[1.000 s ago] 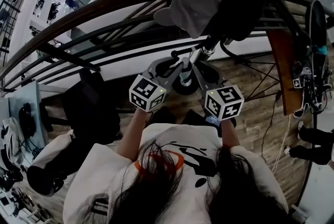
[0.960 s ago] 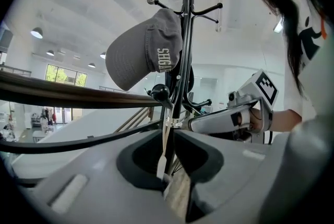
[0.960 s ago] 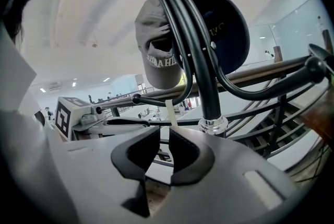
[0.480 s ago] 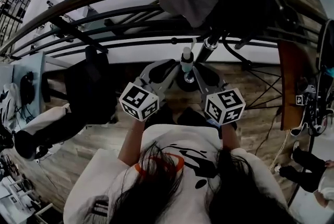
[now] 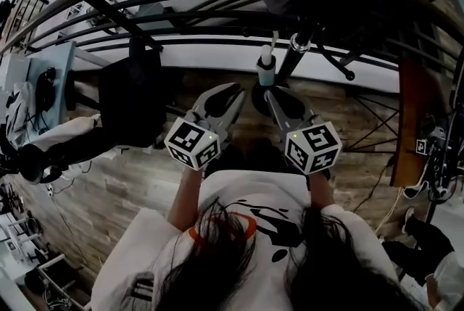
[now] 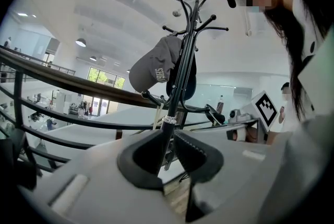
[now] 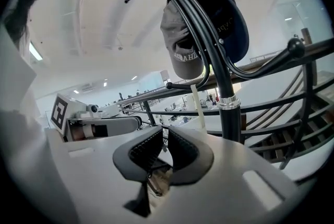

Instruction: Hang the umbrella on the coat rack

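Observation:
A folded teal umbrella with a pale top hangs by a cream strap from a low hook of the black coat rack. A grey cap and a dark cap hang higher on the rack. In the head view my left gripper and right gripper sit side by side just below the umbrella, apart from it. Each shows a narrow gap between its pads with nothing in it. The left gripper looks up along the pole; the strap shows beside it.
A curved dark railing runs right behind the rack. A black chair stands to the left on the wooden floor. Dark gear and cables crowd the right edge. The other gripper's marker cube shows at the right.
Both grippers have drawn back from the umbrella, which was between their tips a second ago. The umbrella now hangs free further from them. The head view has tilted lower.

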Motion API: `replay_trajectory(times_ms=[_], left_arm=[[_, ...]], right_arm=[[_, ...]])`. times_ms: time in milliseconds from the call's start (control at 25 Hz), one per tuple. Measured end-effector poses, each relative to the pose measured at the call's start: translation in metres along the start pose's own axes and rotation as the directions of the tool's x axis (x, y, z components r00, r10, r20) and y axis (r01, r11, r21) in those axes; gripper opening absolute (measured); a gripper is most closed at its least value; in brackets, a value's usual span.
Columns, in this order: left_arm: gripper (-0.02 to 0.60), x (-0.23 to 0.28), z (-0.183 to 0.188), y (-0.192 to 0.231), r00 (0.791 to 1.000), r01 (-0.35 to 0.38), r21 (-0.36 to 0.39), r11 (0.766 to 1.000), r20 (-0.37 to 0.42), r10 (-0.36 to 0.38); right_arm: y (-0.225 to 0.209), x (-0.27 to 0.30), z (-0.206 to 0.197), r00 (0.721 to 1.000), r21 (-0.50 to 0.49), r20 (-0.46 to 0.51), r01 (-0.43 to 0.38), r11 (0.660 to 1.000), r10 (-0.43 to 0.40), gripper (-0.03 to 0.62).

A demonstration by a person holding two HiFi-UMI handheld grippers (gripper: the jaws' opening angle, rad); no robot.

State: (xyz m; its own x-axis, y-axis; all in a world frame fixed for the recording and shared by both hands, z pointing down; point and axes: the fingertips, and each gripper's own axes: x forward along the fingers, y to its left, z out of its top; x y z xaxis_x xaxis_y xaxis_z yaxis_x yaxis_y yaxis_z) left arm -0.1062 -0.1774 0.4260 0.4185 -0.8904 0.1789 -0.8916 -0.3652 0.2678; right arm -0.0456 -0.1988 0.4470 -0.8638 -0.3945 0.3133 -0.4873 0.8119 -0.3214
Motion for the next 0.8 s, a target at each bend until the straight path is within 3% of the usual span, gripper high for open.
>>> replay_trajectory(times_ms=[400, 800], left_arm=[[0.051, -0.032, 0.003, -0.009, 0.999, 0.029, 0.042, 0.999, 0.013, -0.029], [0.051, -0.134, -0.029, -0.015, 0.999, 0.036, 0.028, 0.999, -0.010, -0.035]], right_arm=[[0.041, -0.005, -0.001, 1.000, -0.021, 0.028, -0.002, 1.000, 0.002, 0.043], [0.134, -0.020, -0.049, 1.000, -0.009, 0.010, 0.029, 1.000, -0.029, 0.043]])
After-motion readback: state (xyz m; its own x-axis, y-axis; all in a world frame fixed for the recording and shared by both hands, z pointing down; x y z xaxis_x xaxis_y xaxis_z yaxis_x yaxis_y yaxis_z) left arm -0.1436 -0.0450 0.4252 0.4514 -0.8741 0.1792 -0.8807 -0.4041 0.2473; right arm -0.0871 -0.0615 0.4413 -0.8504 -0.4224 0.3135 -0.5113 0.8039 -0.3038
